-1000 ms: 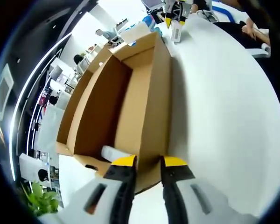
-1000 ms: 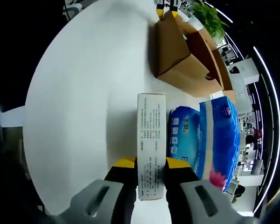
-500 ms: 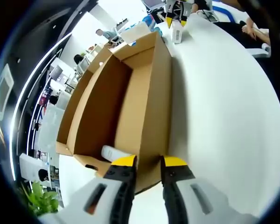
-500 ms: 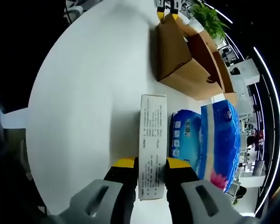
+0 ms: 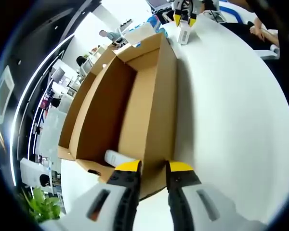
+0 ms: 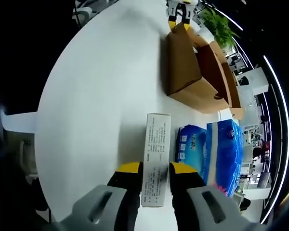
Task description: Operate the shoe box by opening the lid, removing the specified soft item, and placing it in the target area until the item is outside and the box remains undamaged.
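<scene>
The round white table point(image 5: 231, 120) carried everything. On it stood the open brown cardboard shoe box point(image 5: 130, 106), lid folded back, its near end wall pinched between the jaws of the left gripper point(image 5: 151, 167), which were drawn narrow around the board. Inside, against that near wall, lay a pale rolled item point(image 5: 116, 157) — apparently the soft thing to be removed, though too little of it showed to be sure. It would likely be light and yielding, best taken across its middle with a gentle squeeze. Beside the box sat two blue plastic-wrapped tissue packs point(image 6: 216, 149). Just beside them lay a slim white printed carton point(image 6: 155, 156), its near end between the narrow jaws of the right gripper point(image 6: 151, 167) — whether gripped or merely straddled, I could not tell.
</scene>
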A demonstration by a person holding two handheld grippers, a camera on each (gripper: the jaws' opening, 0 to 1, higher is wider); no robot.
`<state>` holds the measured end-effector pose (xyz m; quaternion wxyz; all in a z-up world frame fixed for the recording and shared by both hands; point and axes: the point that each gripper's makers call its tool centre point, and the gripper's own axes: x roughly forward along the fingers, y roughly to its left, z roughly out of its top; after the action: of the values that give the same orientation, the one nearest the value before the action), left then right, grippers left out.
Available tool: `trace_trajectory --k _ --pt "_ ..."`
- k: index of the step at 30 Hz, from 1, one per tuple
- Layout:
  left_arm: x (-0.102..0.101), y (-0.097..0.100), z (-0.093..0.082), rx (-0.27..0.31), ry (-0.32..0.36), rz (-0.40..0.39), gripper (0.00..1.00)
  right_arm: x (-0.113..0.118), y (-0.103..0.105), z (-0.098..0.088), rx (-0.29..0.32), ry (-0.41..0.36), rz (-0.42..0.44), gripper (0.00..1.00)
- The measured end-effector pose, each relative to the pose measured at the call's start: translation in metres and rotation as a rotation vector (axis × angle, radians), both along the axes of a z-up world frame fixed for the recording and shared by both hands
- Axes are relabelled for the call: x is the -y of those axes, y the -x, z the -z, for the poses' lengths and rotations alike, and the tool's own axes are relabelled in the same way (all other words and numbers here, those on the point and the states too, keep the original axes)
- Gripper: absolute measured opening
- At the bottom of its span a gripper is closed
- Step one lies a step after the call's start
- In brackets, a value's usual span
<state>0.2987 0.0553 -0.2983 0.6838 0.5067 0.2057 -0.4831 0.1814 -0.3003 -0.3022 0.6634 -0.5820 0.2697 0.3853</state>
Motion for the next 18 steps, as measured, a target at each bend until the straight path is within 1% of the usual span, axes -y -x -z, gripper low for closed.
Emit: trace_trajectory --k 4,8,9,18 --pt "0.0 0.0 0.0 0.0 -0.001 -0.001 0.2 -0.001 0.003 0.002 -0.003 0.001 -0.004 0.2" --pt "0.0 0.0 0.0 0.002 0.0 0.0 0.2 -0.002 0.007 0.004 0.012 0.003 0.005 0.2" --pt "0.0 0.0 0.0 0.003 0.001 0.001 0.2 -0.002 0.009 0.005 0.025 0.016 -0.002 0.2" --pt "0.001 0.0 0.0 0.001 0.001 -0.003 0.2 -0.003 0.016 0.008 0.051 0.006 0.022 0.21"
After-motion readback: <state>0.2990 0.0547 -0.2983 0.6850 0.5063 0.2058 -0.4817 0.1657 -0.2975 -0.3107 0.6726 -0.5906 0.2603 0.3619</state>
